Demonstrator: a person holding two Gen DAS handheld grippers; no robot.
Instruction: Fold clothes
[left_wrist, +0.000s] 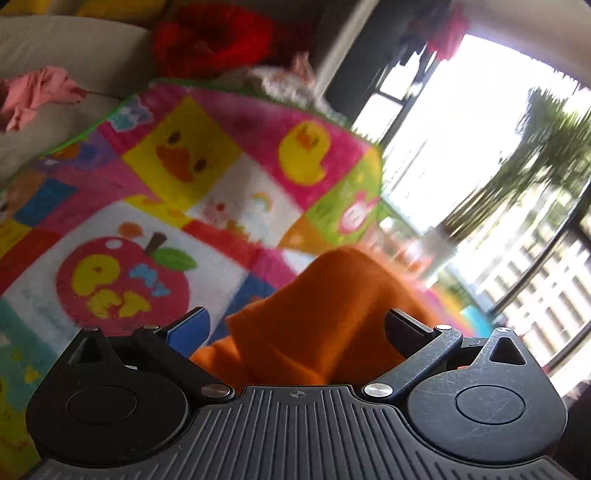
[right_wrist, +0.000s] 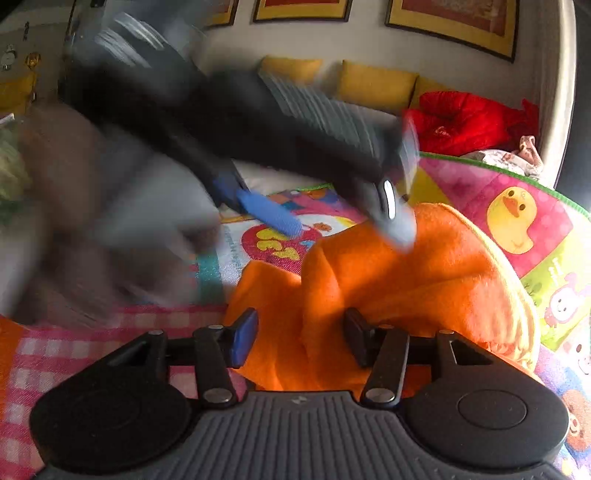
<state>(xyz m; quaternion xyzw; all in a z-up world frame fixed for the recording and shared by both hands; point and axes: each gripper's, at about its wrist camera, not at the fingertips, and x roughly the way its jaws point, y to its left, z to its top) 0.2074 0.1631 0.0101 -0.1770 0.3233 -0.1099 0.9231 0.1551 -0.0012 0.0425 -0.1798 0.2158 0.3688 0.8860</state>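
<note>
- Living room with a sofa (right_wrist: 373, 88), bright window (left_wrist: 461, 147) at right of the left wrist view; your work surface is a cartoon-print play mat (left_wrist: 155, 206) spread flat, likely to give a clean folding area.
- Orange cloth (right_wrist: 424, 280), the garment in hand, sits bunched in the middle of the mat, lower centre in both views, humped up, not yet flat or folded.
- Your left gripper (left_wrist: 295, 328) has jaws standing wide apart, cloth bulging up between them; pads don't look pressed on it, so it reads as released. Seen blurred in the upper middle of the right wrist view, above the cloth's far side.
- Your right gripper (right_wrist: 301, 339) is parted too, cloth lying between the fingers with visible gaps, not clamped.
- Both tools sit at opposite sides of the heap, probably to take two edges and spread it.
- Red garment (right_wrist: 465, 122) and pink garment (left_wrist: 37, 94) wait on the sofa, well apart from the mat's centre; pink checked cloth (right_wrist: 92, 350) lies at lower left of the right view.
</note>
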